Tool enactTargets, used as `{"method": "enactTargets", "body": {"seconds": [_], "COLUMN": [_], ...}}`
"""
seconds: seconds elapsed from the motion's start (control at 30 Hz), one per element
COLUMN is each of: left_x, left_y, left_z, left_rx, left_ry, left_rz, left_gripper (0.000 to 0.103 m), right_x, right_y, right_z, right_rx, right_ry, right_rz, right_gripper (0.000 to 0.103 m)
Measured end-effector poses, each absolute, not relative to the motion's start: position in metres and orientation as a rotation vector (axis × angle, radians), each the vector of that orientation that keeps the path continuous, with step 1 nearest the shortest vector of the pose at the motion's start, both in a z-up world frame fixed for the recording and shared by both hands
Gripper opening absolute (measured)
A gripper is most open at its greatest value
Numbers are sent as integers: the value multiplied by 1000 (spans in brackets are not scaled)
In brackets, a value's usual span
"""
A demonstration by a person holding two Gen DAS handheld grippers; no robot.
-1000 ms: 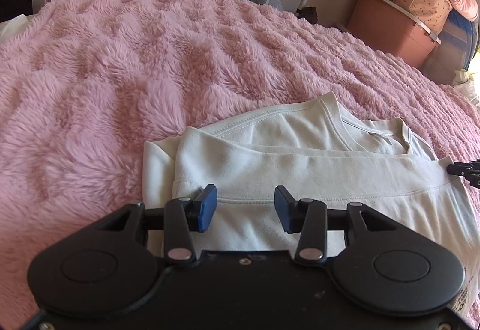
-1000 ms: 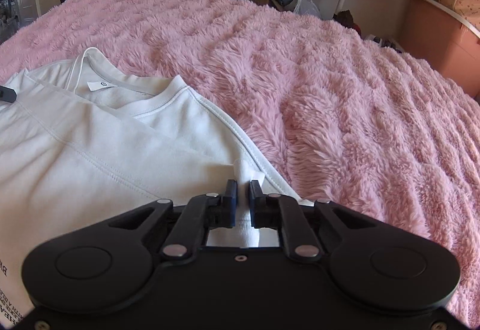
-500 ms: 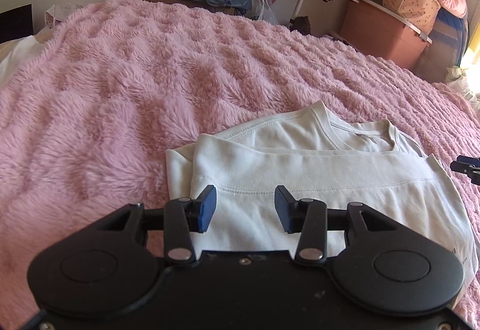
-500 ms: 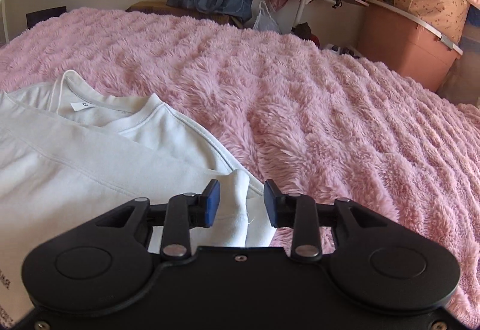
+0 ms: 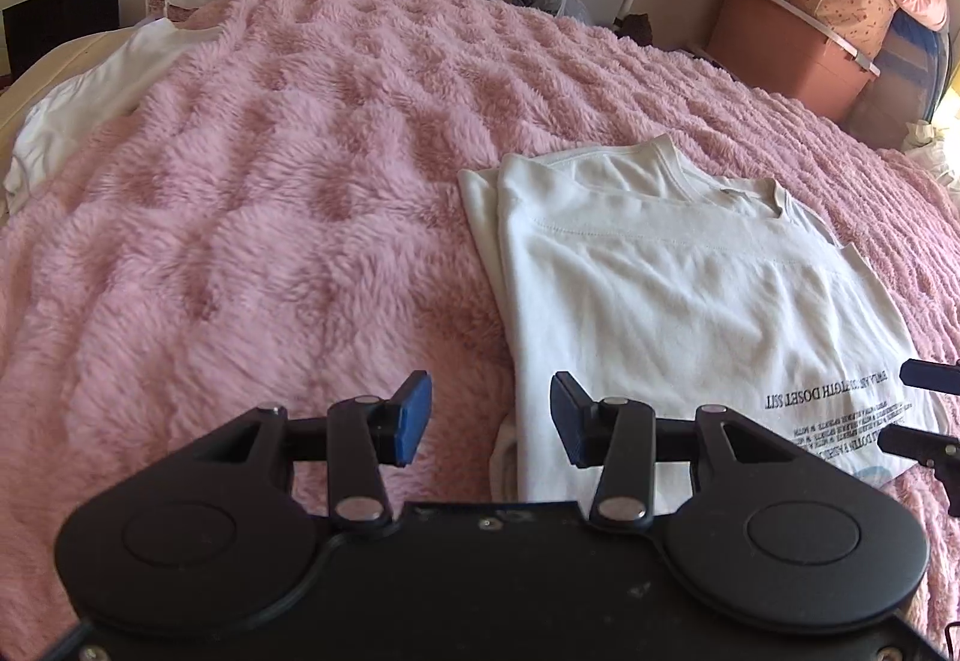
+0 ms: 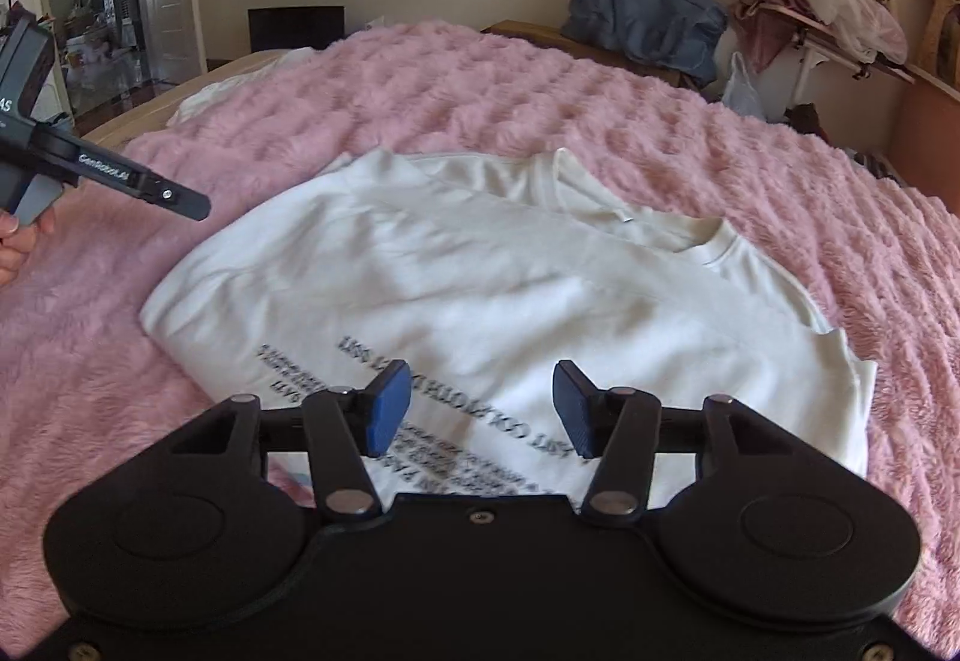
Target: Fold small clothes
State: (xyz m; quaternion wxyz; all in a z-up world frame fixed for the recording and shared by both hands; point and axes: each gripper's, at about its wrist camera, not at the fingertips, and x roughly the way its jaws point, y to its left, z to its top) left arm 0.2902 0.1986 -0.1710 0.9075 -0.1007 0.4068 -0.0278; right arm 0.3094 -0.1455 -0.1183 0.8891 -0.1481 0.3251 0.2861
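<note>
A: Where is the white T-shirt (image 6: 480, 289) now?

B: Folded on the pink fleece blanket (image 5: 270, 217), collar on the far side, printed lettering on the near edge. A second earlier only its upper part and collar filled both views; now the whole folded shape shows, with blanket on every side of it.

A: And the right gripper (image 6: 482, 407)?

B: A second ago its jaws were pinched on the shirt's near right corner. They have just been opening and now stand apart, gripping nothing, held over the lettering. The corner it let go lies flat at the right.

A: The left gripper (image 5: 491, 416)?

B: Released as before, its jaws about as far apart as they were. Earlier it hung over the shirt's left portion; now it straddles the shirt's left edge, one blue pad (image 5: 413, 416) over blanket.

A: Anything new in view?

B: A white cloth (image 5: 102, 84) at the blanket's far left, and a hand (image 6: 18, 241) holding the left tool.
</note>
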Motion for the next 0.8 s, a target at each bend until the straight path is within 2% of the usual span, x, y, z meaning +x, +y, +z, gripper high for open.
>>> {"method": "enactTargets", "body": {"seconds": [0.13, 0.17, 0.2, 0.37, 0.6, 0.73, 0.8], "left_x": [277, 274, 272, 273, 289, 301, 310], "left_y": [204, 206, 208, 221, 239, 246, 251], "left_z": [-173, -173, -173, -172, -178, -187, -192], "left_rx": [-218, -218, -217, -230, -254, -286, -333], "left_ry": [854, 852, 849, 840, 836, 839, 834], "left_rz": [-46, -45, -47, -47, -42, -51, -68], "left_gripper": [47, 47, 47, 47, 48, 48, 48], "right_x": [265, 255, 247, 202, 202, 207, 207], "right_y": [-91, -79, -68, -32, 21, 36, 45], "right_z": [-124, -125, -126, -127, -150, -162, -170], "right_rx": [-417, -435, -454, -548, -627, -635, -712], "right_ry": [642, 622, 606, 449, 513, 535, 491], "right_rz": [549, 514, 478, 577, 581, 582, 544], "right_gripper": [92, 98, 99, 99, 96, 85, 84]}}
